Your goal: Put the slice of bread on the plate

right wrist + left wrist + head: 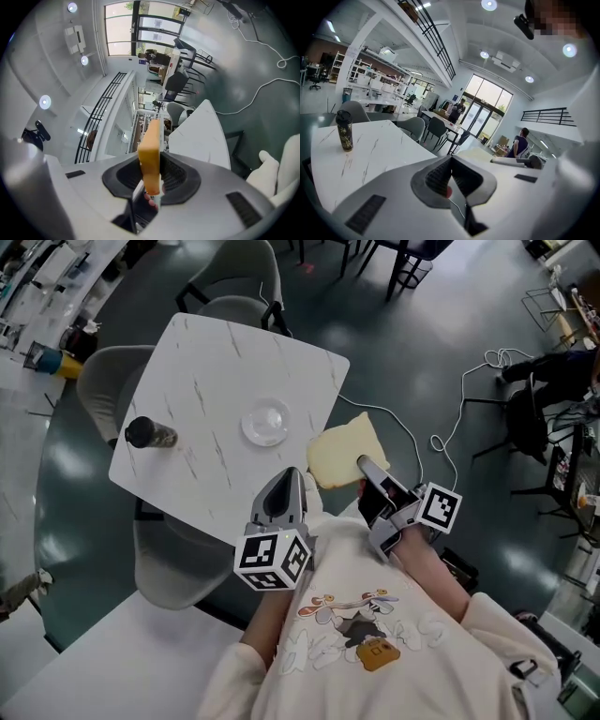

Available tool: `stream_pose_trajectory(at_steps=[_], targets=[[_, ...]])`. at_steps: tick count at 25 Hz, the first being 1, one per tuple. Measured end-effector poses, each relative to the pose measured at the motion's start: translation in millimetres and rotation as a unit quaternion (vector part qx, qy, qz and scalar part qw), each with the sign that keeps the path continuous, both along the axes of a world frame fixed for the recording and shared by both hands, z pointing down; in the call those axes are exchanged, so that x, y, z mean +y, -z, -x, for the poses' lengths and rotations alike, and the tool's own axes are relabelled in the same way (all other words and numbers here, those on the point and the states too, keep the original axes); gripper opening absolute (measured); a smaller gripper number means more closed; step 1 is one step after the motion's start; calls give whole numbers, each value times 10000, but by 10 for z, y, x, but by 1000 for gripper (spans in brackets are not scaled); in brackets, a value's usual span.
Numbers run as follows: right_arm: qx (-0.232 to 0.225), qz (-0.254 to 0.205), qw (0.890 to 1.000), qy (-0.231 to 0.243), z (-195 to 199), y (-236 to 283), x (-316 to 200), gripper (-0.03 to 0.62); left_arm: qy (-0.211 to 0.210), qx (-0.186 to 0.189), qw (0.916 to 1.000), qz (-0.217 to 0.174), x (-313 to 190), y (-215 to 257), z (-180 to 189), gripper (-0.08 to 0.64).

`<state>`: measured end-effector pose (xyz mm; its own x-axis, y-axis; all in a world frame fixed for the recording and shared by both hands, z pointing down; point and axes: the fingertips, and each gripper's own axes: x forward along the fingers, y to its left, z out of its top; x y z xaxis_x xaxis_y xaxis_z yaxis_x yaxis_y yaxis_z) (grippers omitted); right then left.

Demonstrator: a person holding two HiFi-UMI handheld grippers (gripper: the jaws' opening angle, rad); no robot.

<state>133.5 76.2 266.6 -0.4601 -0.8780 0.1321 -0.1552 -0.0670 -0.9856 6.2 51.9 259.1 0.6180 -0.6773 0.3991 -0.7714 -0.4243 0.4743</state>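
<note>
A pale yellow slice of bread (345,450) hangs flat in the air just off the right edge of the white marble table (206,362), with my right gripper (364,465) shut on its near edge. In the right gripper view the bread (151,150) stands edge-on between the jaws of that gripper (151,164). The clear glass plate (265,423) lies on the table, left of the bread. My left gripper (290,476) hovers over the table's near edge, jaws together and nothing between them; in its own view the left gripper (451,160) looks across the tabletop (379,145).
A dark bottle (148,433) (345,130) stands on the table's left side. Grey chairs (234,282) (105,376) ring the table. A white cable (464,399) trails over the floor at the right. Another white table (103,652) sits at the lower left.
</note>
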Motion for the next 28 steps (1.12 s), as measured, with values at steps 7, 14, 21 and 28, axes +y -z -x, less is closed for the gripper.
stream_pose_trajectory(at_steps=[7, 14, 21, 28], targets=[[76, 295, 9990, 312, 148, -162, -348, 97, 211, -50, 9990, 398, -291, -257, 159, 7], [46, 522, 9949, 863, 288, -351, -606, 97, 586, -117, 9964, 609, -439, -420, 253, 6], [127, 708, 9873, 1413, 432, -497, -877, 97, 999, -258, 9920, 732, -600, -614, 420, 6], [246, 963, 9628, 2512, 732, -726, -940, 97, 1396, -241, 9864, 829, -646, -845, 620, 6]])
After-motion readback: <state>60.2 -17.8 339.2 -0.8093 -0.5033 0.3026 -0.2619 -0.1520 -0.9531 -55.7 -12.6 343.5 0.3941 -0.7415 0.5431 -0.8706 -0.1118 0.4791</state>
